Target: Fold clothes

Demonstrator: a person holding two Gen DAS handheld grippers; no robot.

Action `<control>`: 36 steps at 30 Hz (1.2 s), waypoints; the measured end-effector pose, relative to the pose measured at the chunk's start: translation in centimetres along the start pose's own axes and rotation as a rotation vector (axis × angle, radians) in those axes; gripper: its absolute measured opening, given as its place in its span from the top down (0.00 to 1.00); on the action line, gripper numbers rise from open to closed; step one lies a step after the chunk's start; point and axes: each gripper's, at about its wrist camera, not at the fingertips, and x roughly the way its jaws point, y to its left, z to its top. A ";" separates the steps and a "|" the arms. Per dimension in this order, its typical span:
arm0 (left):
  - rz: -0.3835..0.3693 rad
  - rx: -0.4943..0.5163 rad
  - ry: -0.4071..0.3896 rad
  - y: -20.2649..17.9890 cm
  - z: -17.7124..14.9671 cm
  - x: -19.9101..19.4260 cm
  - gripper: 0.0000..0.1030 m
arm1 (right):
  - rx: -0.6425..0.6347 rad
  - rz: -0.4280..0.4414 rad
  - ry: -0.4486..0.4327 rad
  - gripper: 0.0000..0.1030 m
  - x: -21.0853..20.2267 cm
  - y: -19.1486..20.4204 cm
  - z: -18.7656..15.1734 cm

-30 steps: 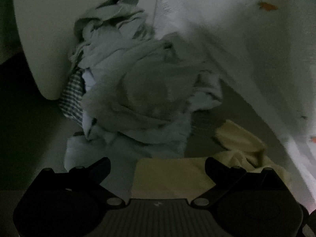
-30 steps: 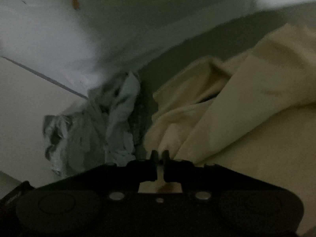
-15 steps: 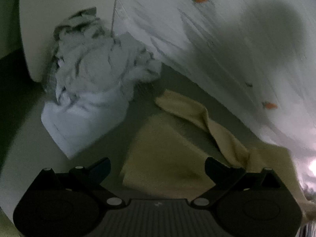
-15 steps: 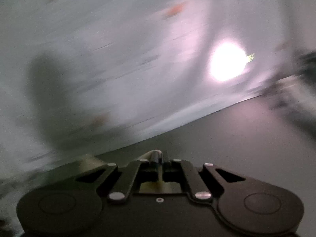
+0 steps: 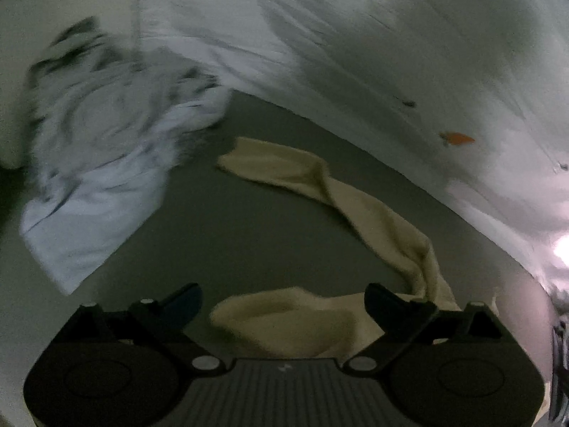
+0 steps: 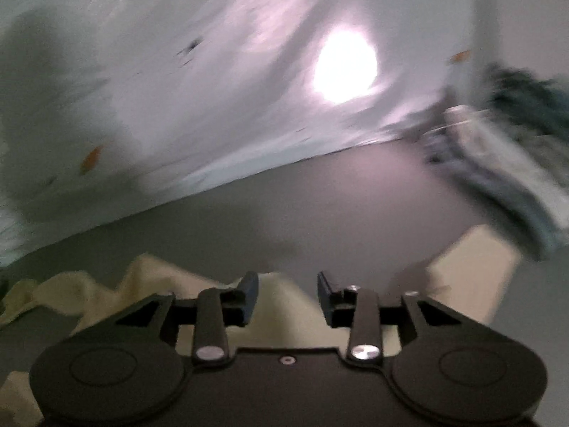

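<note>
Left tongs (image 5: 282,300): spread wide, nothing held.
Right tongs (image 6: 287,284): opening, cream garment (image 5: 373,213) below, not gripped.

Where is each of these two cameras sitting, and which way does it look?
Left wrist: rides on the left gripper, looking down along its open black fingers at a cream cloth garment on the grey tabletop, a blurred pale laundry pile beyond.
Right wrist: rides on the right gripper, jaws opening, nothing gripped, above the same cream cloth.
Shared: the cloth, tabletop and white orange-flecked backdrop sheet.
</note>
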 end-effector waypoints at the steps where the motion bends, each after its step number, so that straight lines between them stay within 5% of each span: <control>1: -0.020 0.027 0.016 -0.9 0.4 0.8 0.06 | -0.018 0.023 0.018 0.58 0.9 0.5 0.3; 4: -0.101 0.117 0.085 -4.7 1.4 4.3 0.07 | -0.083 0.014 0.056 0.53 4.3 2.2 0.6; 9: -0.252 0.096 0.233 -9.8 2.4 11.7 0.14 | -0.088 -0.027 0.142 0.48 9.8 1.7 0.9; 14: -0.262 0.095 0.326 -14.4 3.1 18.5 0.34 | -0.128 -0.020 0.249 0.47 13.6 0.8 0.4; 15: -0.248 0.097 0.347 -15.2 3.1 19.8 0.39 | -0.131 -0.007 0.267 0.52 14.0 0.7 0.2; 16: -0.231 0.102 0.371 -15.8 3.0 20.9 0.54 | -0.135 0.010 0.281 0.68 14.2 0.5 -0.1; 17: -0.215 0.103 0.391 -16.1 2.8 22.0 0.80 | -0.137 0.027 0.290 0.78 14.2 0.4 -0.2; 18: -0.201 0.101 0.411 -16.3 2.6 23.0 0.86 | -0.131 0.039 0.291 0.91 14.3 0.1 -0.3; 25: -0.238 0.099 0.289 -16.4 3.6 22.4 0.89 | -0.024 0.069 0.091 0.94 13.6 -1.5 3.1; 30: -0.258 -0.029 0.140 -14.9 8.6 21.8 0.88 | -0.017 0.036 -0.115 0.94 14.7 -0.3 8.3; 32: -0.257 -0.090 0.097 -14.2 10.5 22.0 0.83 | -0.006 0.038 -0.168 0.82 15.6 0.6 10.1; 34: -0.206 -0.060 0.052 -13.8 12.0 21.4 0.64 | -0.021 -0.048 -0.161 0.48 16.6 1.9 11.4; 36: -0.133 0.023 -0.014 -13.3 12.0 19.7 0.46 | -0.070 -0.101 -0.184 0.49 16.0 3.1 11.0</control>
